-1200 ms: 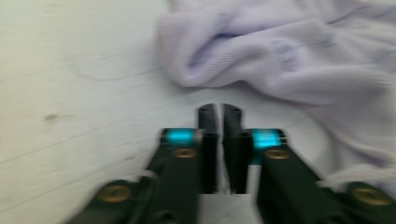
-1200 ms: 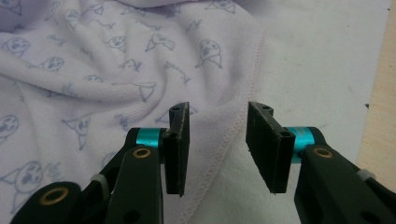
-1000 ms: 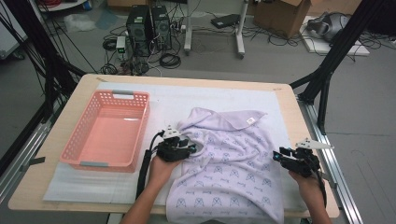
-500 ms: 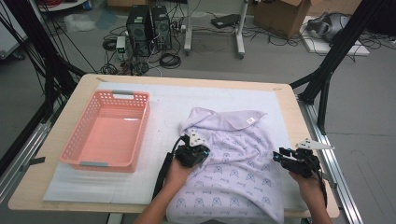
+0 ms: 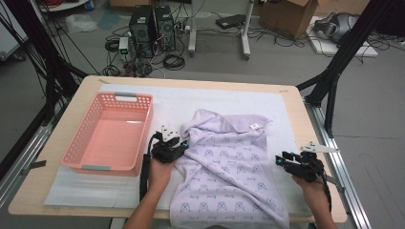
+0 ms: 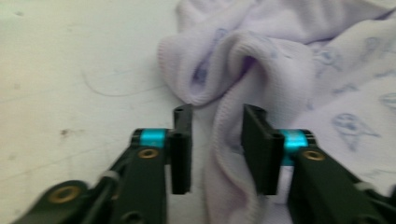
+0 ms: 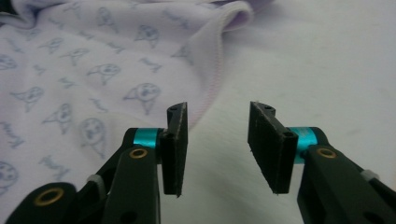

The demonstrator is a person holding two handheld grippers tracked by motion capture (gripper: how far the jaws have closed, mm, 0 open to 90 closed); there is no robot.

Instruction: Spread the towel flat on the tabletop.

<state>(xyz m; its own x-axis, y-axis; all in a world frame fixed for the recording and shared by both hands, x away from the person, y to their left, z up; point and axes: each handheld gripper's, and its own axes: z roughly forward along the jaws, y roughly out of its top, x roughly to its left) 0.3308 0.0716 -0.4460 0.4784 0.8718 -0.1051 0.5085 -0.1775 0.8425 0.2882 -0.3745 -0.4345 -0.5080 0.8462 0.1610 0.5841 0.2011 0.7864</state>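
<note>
wooden table (image 5: 57, 191) (white mat (image 5: 215, 100)), cabled floor (image 5: 210, 52)

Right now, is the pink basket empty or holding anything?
Empty: the high view shows the pink basket with a bare floor, while the lavender cloth lies on the table beside it.

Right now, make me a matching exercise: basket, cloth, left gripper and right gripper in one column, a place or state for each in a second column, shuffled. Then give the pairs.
Column one:
1. basket
2. cloth
3. left gripper
4. right gripper

Column two:
A. jaws apart over bare mat, just off the cloth's hem
B. pink, nothing in it, on the table's left
C. jaws apart, a fold of cloth between them
D. lilac with a blue print, rumpled on the mat

Pairs: 1-B, 2-D, 3-C, 4-A
</note>
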